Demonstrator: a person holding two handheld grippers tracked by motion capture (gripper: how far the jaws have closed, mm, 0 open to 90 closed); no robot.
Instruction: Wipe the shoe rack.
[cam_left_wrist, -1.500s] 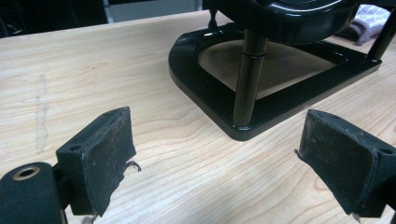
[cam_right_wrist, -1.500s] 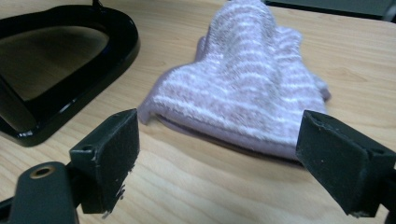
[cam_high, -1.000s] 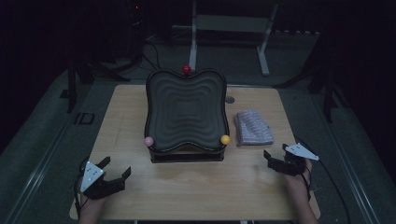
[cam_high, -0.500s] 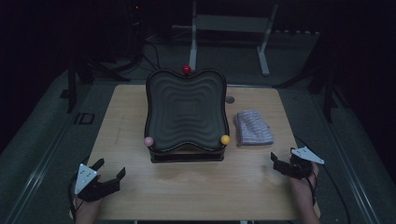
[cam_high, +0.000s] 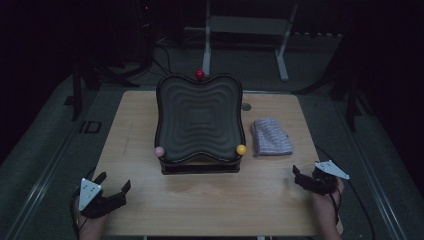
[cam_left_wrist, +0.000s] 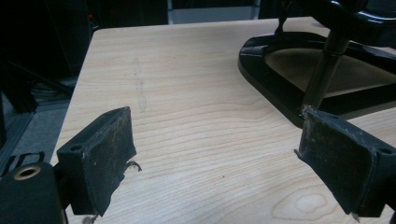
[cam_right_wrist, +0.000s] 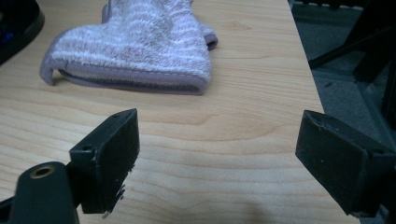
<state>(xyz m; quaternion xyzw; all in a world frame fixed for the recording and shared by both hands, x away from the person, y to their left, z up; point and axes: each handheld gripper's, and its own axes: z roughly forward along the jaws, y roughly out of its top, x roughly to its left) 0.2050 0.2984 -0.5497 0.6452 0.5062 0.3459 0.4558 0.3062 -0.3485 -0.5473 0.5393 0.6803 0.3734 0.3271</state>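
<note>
high view: we are seeing the left gripper (cam_high: 111, 192) hovering at the near-left corner of the wooden table (cam_high: 260, 200), jaws apart, holding nothing; the right gripper (cam_high: 303, 178) is hovering at the near-right edge, jaws apart too, also empty. The folded towel (cam_high: 271, 137) is lying flat on the table just right of the black wavy tray (cam_high: 200, 120), apart from both grippers and nearer the right one. The tray is sitting tilted on its stand (cam_high: 200, 166), with a red ball (cam_high: 199, 74), a pink ball (cam_high: 159, 151) and a yellow ball (cam_high: 241, 149) at its rim.

left gripper view: we are looking between wide-open jaws at bare tabletop (cam_left_wrist: 196, 130); the stand's black base (cam_left_wrist: 289, 88) is lying ahead to the right, not touched.

right gripper view: we are looking between wide-open jaws; the towel (cam_right_wrist: 135, 56), lilac with pale stripes, is lying just ahead and a little left, hem edge facing us, not touched.

step: we are judging this as the approach, nothing grasped yet.

next move: the right gripper is needing to go forward and left, then lower so its jaws straddle the towel's near edge before closing.
</note>
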